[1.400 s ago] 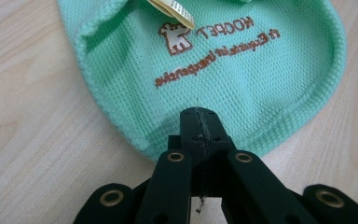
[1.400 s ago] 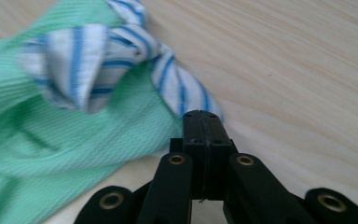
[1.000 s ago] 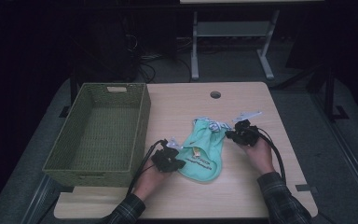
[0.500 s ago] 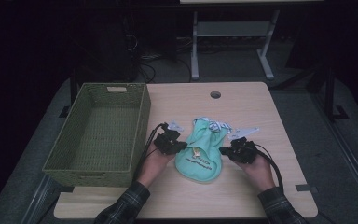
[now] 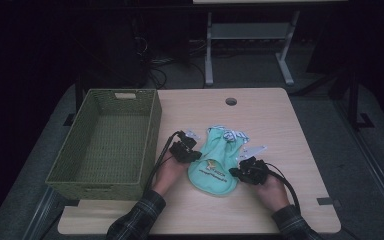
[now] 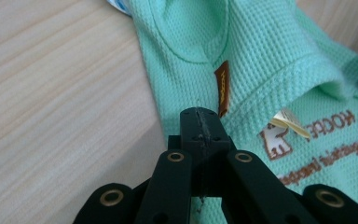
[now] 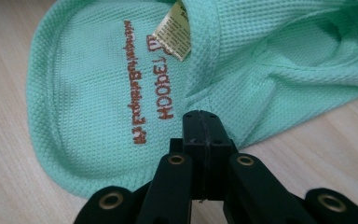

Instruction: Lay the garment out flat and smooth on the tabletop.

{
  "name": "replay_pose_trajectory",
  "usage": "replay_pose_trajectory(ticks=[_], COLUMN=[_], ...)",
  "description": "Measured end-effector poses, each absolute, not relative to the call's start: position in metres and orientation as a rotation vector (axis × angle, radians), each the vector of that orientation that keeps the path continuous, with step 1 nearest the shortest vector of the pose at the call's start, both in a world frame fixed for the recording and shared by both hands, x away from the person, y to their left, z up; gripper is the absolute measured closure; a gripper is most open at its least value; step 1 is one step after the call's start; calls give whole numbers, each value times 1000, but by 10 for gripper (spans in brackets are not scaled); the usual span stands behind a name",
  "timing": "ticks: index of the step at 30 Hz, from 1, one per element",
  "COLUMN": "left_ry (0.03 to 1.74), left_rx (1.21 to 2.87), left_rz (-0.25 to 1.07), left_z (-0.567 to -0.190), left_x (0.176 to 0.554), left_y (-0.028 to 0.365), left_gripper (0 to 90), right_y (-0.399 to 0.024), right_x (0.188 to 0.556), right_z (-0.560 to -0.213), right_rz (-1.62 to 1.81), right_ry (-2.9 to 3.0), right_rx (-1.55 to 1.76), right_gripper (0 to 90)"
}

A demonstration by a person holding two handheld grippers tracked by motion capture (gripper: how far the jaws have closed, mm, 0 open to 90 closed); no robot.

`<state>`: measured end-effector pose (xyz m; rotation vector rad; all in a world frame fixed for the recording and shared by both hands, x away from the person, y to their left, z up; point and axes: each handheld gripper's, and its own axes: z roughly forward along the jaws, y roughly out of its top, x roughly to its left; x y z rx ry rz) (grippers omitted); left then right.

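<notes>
While the wooden table (image 5: 280, 125) spreads under everything, we see the green woven basket (image 5: 110, 140) standing at nine o'clock of its middle, and a small mint-green garment (image 5: 215, 160) lying flat just beside the basket, toward six o'clock of the table's cable hole (image 5: 231, 101). The left gripper (image 5: 192, 156) sits at nine o'clock of the garment, its jaws pressed fully together over the cloth's edge; whether any fabric is pinched we cannot tell. The right gripper (image 5: 240, 172) sits at four o'clock of the garment, jaws likewise fully together at the hem. Smallest, a brown tag (image 6: 222, 88) and a pale label (image 7: 172, 32) show on the cloth.
</notes>
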<state>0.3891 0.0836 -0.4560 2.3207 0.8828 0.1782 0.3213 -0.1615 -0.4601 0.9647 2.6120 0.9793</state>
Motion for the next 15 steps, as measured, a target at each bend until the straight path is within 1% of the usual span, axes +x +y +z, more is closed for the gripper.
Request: replay_pose_trajectory(ticks=[8,15], left_ry=[841,770], left_rx=[2359,2398], left_rz=[149,73], left_z=[-457,-455], left_x=[377,353], left_y=[84,77], left_gripper=[896,896], right_y=[-169,-180], right_x=[320,322], right_z=[-460,-460], right_rz=[963,939], right_ry=[2598,2572], right_rx=[981,1002], right_gripper=[897,897])
